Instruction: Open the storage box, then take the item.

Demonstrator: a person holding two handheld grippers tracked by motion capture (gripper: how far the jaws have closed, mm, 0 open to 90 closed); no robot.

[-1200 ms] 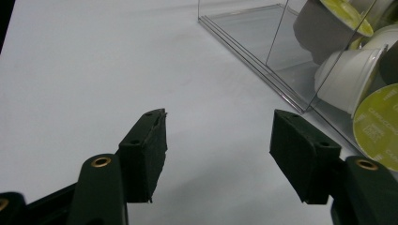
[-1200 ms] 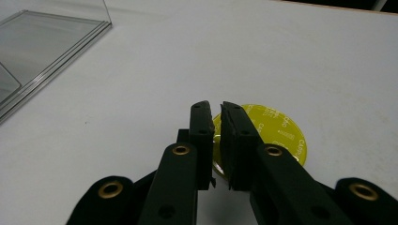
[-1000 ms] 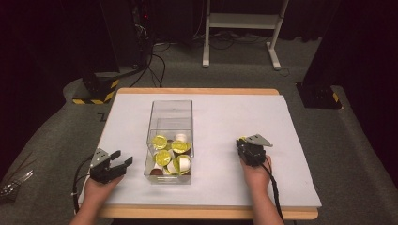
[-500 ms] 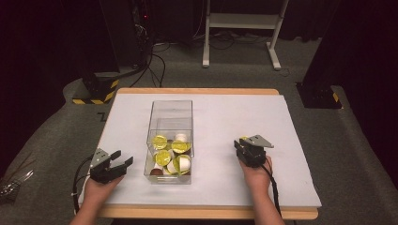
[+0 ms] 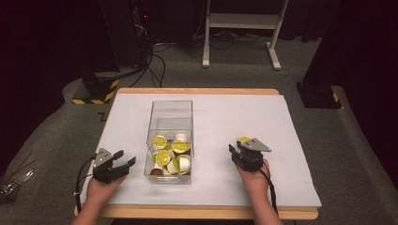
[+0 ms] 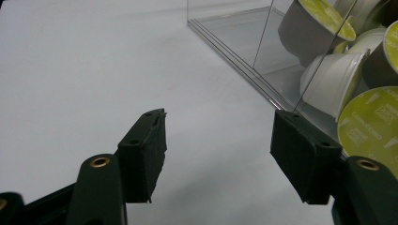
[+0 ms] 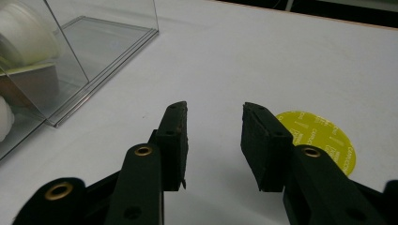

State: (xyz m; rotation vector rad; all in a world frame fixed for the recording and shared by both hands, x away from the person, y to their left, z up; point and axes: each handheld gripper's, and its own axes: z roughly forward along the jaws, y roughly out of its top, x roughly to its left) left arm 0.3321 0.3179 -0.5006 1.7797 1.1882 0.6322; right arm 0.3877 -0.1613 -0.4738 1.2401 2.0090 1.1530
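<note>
Beside yellow-lidded capsule (image 7: 324,140): right tool (image 7: 213,129) just opening, empty; left tool (image 6: 218,140) unchanged, apart.

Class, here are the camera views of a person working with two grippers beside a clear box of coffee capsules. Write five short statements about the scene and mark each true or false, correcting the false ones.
1. The clear box holds several capsules. True.
2. A yellow-lidded capsule lies on the table by the right gripper. True.
3. The right gripper is clamped on that capsule. False: its jaws have just been opening, with nothing between them.
4. The left gripper is shut. False: its jaws stand apart and empty.
5. The box stands to the right of both grippers. False: it stands between them.
</note>
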